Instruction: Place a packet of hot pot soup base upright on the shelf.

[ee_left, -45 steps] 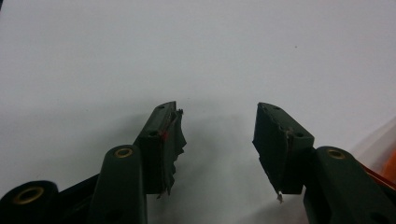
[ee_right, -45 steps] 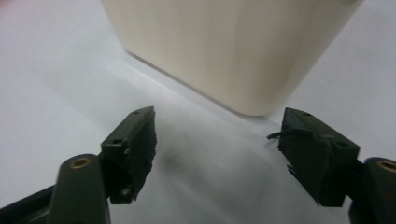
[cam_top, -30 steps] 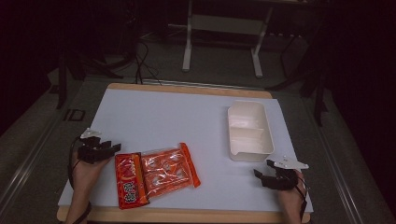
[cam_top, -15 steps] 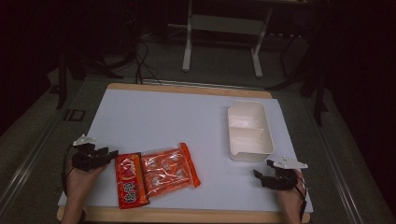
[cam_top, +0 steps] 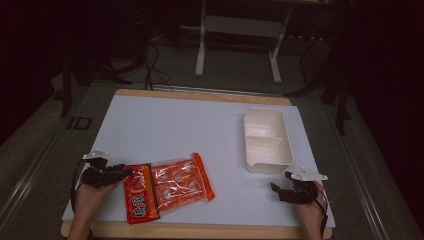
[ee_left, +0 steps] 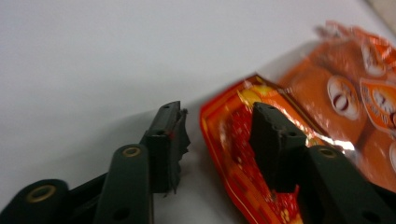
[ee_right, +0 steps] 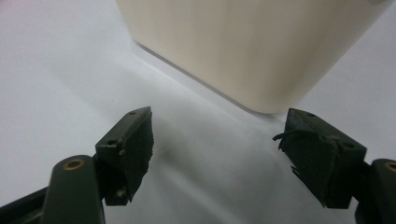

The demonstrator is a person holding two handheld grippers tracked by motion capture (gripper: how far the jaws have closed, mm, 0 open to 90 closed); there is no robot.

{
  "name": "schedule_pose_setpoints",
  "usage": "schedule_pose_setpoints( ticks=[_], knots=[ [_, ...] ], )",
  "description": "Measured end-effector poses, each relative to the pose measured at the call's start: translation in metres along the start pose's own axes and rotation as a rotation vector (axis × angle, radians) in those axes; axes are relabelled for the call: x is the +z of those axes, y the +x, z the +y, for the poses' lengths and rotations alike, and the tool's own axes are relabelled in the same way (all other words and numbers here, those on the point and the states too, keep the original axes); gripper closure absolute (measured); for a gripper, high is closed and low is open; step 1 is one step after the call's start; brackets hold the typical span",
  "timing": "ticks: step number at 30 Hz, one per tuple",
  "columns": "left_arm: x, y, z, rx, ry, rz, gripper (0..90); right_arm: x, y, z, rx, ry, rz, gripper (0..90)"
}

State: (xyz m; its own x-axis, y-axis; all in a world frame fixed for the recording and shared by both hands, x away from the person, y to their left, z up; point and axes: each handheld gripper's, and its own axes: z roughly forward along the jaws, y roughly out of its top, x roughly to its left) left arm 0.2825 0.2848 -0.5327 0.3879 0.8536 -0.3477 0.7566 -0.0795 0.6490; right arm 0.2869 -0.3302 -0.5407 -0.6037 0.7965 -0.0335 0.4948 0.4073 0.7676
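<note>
Both grippers are sitting low at the near edge of the white table [cam_top: 190, 125]: the left gripper [cam_top: 120, 172] is resting with its jaws parted around the top edge of a red snack packet [cam_top: 140, 195], one jaw over the wrapper and the other on the bare surface beside it. Just beside that packet, an orange pack of wrapped cakes [cam_top: 182, 182] is lying flat. At the near right, the right gripper [cam_top: 278, 190] is holding its jaws wide and empty, pointing at the near wall of a cream divided container [cam_top: 267, 141], close to it but apart.
</note>
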Motion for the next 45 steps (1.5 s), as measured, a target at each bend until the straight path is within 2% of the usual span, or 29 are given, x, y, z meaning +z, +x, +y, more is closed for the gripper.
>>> schedule_pose_setpoints(
  ticks=[2,4,5,7,9,11,14,16,17,21,22,30,33,34,35,36,38,39,40,45],
  knots=[
    [0.003,-0.002,-0.001,-0.001,0.036,-0.031,66.3,0.0,0.0,0.0,-0.001,0.001,-0.001,24.6],
    [0.005,-0.004,-0.001,0.005,0.053,-0.032,72.5,0.0,0.0,0.0,-0.002,0.003,-0.002,24.5],
    [0.004,-0.004,0.0,0.001,0.053,-0.027,76.0,0.0,0.0,0.0,-0.004,0.003,-0.001,24.5],
    [0.0,-0.004,0.003,-0.002,0.029,-0.051,87.1,0.001,0.001,0.0,-0.006,0.005,-0.001,24.6],
    [-0.002,-0.006,0.007,0.014,0.014,-0.058,90.0,0.001,0.001,0.0,-0.009,0.01,0.001,24.6],
    [0.001,-0.009,0.012,0.04,0.022,-0.028,90.0,0.001,0.001,0.0,-0.013,0.013,0.001,24.6],
    [0.007,-0.012,0.022,0.059,0.021,-0.006,90.0,0.002,0.002,0.0,-0.021,0.017,-0.002,24.6],
    [0.007,-0.012,0.022,0.059,0.021,-0.006,90.0,0.002,0.002,0.001,-0.023,0.018,-0.003,24.6],
    [0.014,-0.012,0.033,0.071,0.02,-0.001,90.0,0.002,0.003,0.001,-0.027,0.021,-0.006,24.6],
    [0.023,-0.011,0.045,0.079,0.023,0.008,90.0,0.002,0.003,0.001,-0.03,0.027,-0.008,24.6],
    [0.03,-0.011,0.054,0.093,0.03,0.013,90.0,0.003,0.004,0.001,-0.032,0.026,-0.008,24.6],
    [0.063,-0.019,0.095,0.146,0.07,0.029,90.0,0.003,0.004,0.001,-0.038,0.028,-0.006,24.6],
    [0.068,-0.021,0.101,0.146,0.077,0.027,90.0,0.003,0.004,0.001,-0.038,0.028,-0.006,24.6],
    [0.07,-0.021,0.105,0.141,0.089,0.002,90.0,0.003,0.004,0.001,-0.039,0.026,-0.007,24.6],
    [0.07,-0.021,0.105,0.141,0.089,0.002,89.3,0.003,0.004,0.001,-0.039,0.026,-0.007,24.6],
    [0.067,-0.015,0.106,0.107,0.09,-0.059,86.7,0.003,0.004,0.001,-0.038,0.027,-0.005,24.6],
    [0.065,-0.012,0.104,0.105,0.113,-0.097,81.6,0.003,0.004,0.001,-0.041,0.03,-0.004,24.6],
    [0.065,-0.012,0.104,0.105,0.113,-0.097,80.3,0.003,0.004,0.001,-0.041,0.03,-0.004,24.6],
    [0.066,-0.01,0.1,0.105,0.136,-0.119,77.3,0.003,0.004,0.001,-0.043,0.031,-0.004,24.6],
    [0.066,-0.003,0.09,0.09,0.125,-0.146,74.0,0.003,0.004,0.001,-0.043,0.031,-0.004,24.6]
  ],
)
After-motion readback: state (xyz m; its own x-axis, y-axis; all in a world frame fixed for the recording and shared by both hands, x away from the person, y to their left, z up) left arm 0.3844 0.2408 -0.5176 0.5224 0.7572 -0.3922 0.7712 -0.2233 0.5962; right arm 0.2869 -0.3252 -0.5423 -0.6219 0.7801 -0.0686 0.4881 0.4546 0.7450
